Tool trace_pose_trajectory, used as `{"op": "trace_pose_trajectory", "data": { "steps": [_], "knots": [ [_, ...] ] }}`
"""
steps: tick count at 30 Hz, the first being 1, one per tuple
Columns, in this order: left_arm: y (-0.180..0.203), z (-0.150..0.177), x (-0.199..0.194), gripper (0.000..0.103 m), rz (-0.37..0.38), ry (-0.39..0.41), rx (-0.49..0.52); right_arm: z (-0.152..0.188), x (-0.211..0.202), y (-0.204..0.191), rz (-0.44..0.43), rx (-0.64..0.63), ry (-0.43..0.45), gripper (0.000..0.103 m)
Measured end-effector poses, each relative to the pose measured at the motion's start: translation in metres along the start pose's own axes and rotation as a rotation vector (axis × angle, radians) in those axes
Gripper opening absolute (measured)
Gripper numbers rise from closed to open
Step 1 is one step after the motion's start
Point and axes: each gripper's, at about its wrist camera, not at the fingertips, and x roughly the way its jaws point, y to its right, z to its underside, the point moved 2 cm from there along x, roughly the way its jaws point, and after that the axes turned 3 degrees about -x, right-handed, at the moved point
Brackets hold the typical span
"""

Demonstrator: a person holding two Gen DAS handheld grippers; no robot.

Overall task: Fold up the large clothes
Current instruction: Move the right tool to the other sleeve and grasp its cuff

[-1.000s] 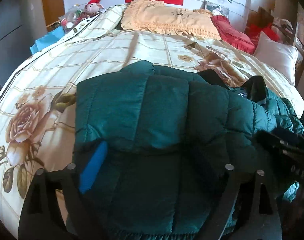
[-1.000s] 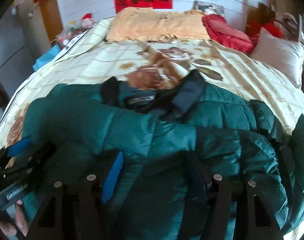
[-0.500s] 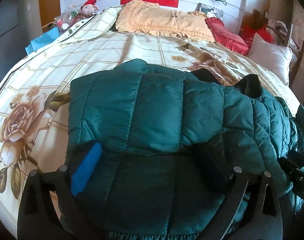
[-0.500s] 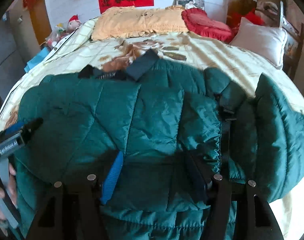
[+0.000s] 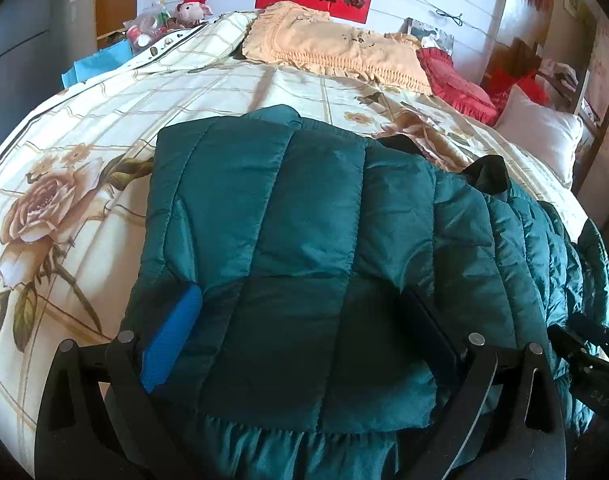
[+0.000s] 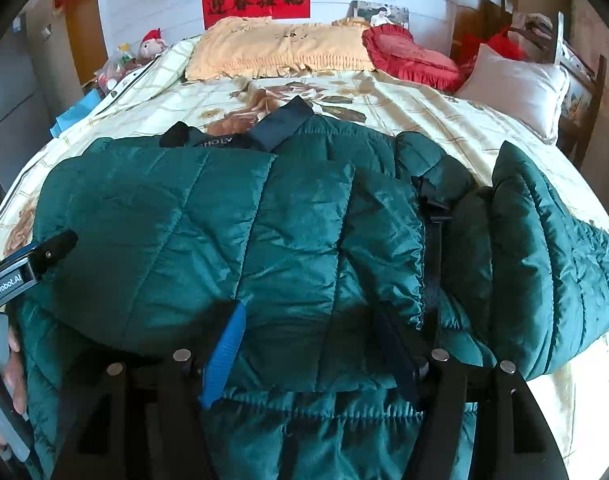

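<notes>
A dark green puffer jacket [image 5: 304, 200] lies across the floral bedspread [image 5: 64, 160], its left side folded over onto its body. My left gripper [image 5: 298, 292] hovers wide open above that folded panel near the hem, nothing pinched. The right gripper [image 6: 308, 309] stands partly open over the jacket [image 6: 224, 220] just left of the zipper edge, its blue pad [image 6: 224, 352] resting against the fabric without gripping it. The dark collar [image 6: 282, 122] points toward the pillows. A sleeve [image 6: 544, 248] sprawls off to the right. Each gripper shows at the edge of the other's view.
Yellow [image 6: 280, 48], red [image 6: 412, 56] and white [image 6: 516, 84] pillows lie at the head of the bed. A plush toy [image 5: 192, 6] and a blue bag [image 5: 100, 62] sit beside the bed's far left. A hand [image 6: 8, 360] holds the left gripper's handle.
The right gripper slid rightward over the jacket, bringing the zipper edge and right sleeve into view. The left gripper's jaws spread a little wider. The jacket stayed put.
</notes>
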Motion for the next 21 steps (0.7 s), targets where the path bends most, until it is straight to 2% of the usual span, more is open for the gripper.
{"op": "trace_pose_trajectory", "data": {
  "steps": [3, 6, 9, 12, 16, 18, 21],
  "knots": [
    [0.000, 0.000, 0.000, 0.100, 0.001, 0.003, 0.001, -0.001, -0.010, 0.005, -0.030, 0.023, 0.005, 0.065],
    [-0.001, 0.000, 0.000, 0.100, 0.002, 0.004, 0.000, 0.002, -0.038, 0.025, -0.127, 0.100, 0.036, 0.065],
    [-0.001, 0.000, -0.003, 0.100, 0.008, 0.016, -0.003, 0.009, -0.063, 0.050, -0.146, 0.124, 0.044, 0.076],
    [-0.001, 0.001, -0.014, 0.100, 0.017, 0.047, -0.012, 0.021, -0.084, 0.089, -0.108, 0.158, 0.052, 0.078],
    [0.004, 0.003, -0.029, 0.100, 0.142, 0.060, -0.047, 0.038, -0.098, 0.157, -0.011, 0.256, 0.062, 0.081],
    [0.007, 0.005, -0.029, 0.100, 0.170, 0.049, -0.063, 0.046, -0.099, 0.195, 0.023, 0.334, 0.052, 0.081],
    [0.014, 0.008, -0.023, 0.100, 0.136, 0.039, -0.026, 0.061, -0.099, 0.258, 0.083, 0.484, 0.066, 0.081]
  ]
}}
